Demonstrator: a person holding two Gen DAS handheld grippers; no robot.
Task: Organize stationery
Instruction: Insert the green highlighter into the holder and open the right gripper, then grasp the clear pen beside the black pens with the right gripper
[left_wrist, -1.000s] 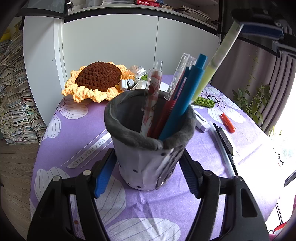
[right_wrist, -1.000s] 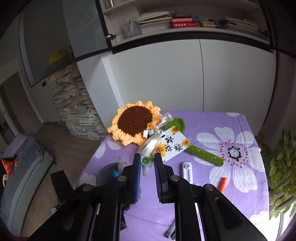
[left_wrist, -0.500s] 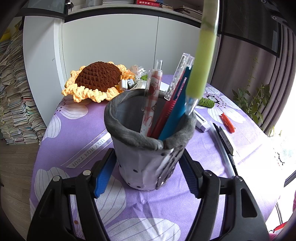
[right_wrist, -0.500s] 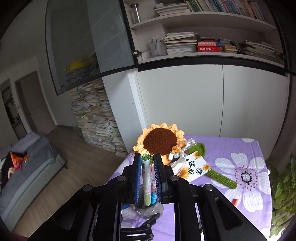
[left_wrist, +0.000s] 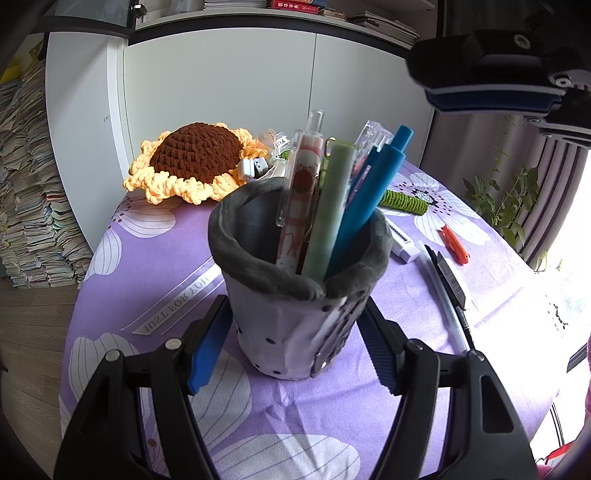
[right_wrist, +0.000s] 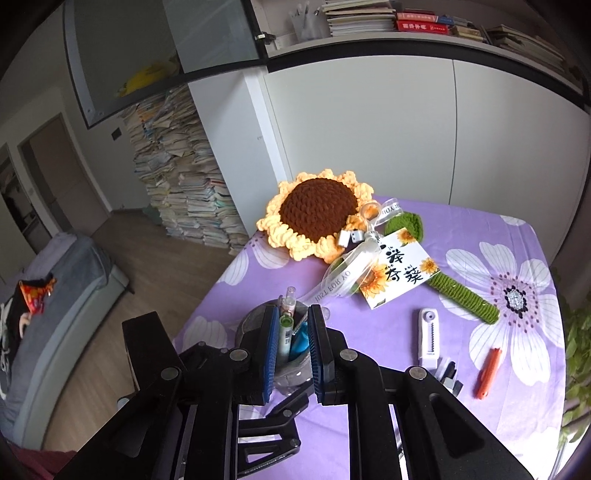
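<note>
My left gripper (left_wrist: 295, 306) is shut on a grey fabric pen holder (left_wrist: 288, 325), one pad pressed on each side, upright on the purple flowered tablecloth. Several pens stand in it: a pale green pen (left_wrist: 332, 206), a blue pen (left_wrist: 373, 195) and a checked clear one (left_wrist: 299, 192). My right gripper (right_wrist: 293, 308) hovers above the pen holder (right_wrist: 251, 321). Its jaws are nearly together with nothing gripped, and the green pen's top (right_wrist: 284, 328) shows below through the gap. In the left wrist view the right gripper (left_wrist: 495, 99) is at the upper right, clear of the pens.
A crochet sunflower (right_wrist: 317, 214) with a ribbon and a printed card (right_wrist: 399, 273) lies at the table's far side. A white correction tape (right_wrist: 428, 336), an orange cutter (right_wrist: 487, 373) and loose black and white pens (left_wrist: 447, 291) lie right of the holder. A plant stands past the right edge.
The green pen, held over the holder by my right gripper, now stands loose inside it. The right gripper has let go and pulled away to the upper right. The left gripper kept still.
</note>
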